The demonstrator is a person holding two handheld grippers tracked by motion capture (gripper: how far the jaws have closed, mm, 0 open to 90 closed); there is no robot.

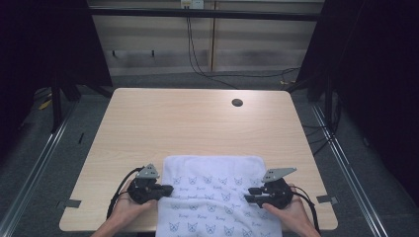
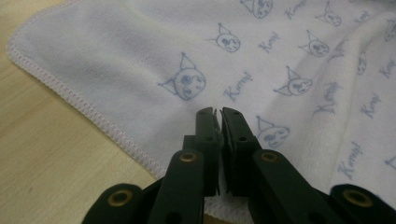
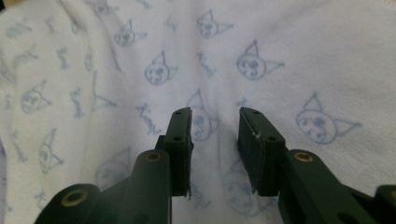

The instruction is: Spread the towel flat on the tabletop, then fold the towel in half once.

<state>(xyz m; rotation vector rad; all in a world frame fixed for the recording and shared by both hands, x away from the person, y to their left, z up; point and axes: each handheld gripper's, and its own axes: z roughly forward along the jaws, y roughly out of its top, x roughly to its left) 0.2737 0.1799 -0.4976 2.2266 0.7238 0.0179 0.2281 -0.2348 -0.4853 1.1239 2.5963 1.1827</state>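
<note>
White towel with pale blue cat-face print lies flat on the near half of the wooden table, its near edge hanging over the table's front edge. Some soft wrinkles toward the near right side.

Left gripper sits at the towel's left edge, held in the left hand, jaws pointing right, in over the cloth. In the left gripper view the jaws are pressed almost together, only a hairline slit between the pads, tips over the towel just inside its stitched hem. Can't tell whether any cloth is pinched between them; nothing visibly lifted.

Right gripper is over the towel's right part, held in the right hand, jaws pointing left, toward the other gripper. In the right gripper view its jaws stand clearly apart, a moderate gap with towel print visible between them, nothing gripped. Tips hover low over or rest on the cloth; contact not clear.

Grippers are well apart, most of the towel's width between them.

A dark round hole sits in the far right of the tabletop.
</note>
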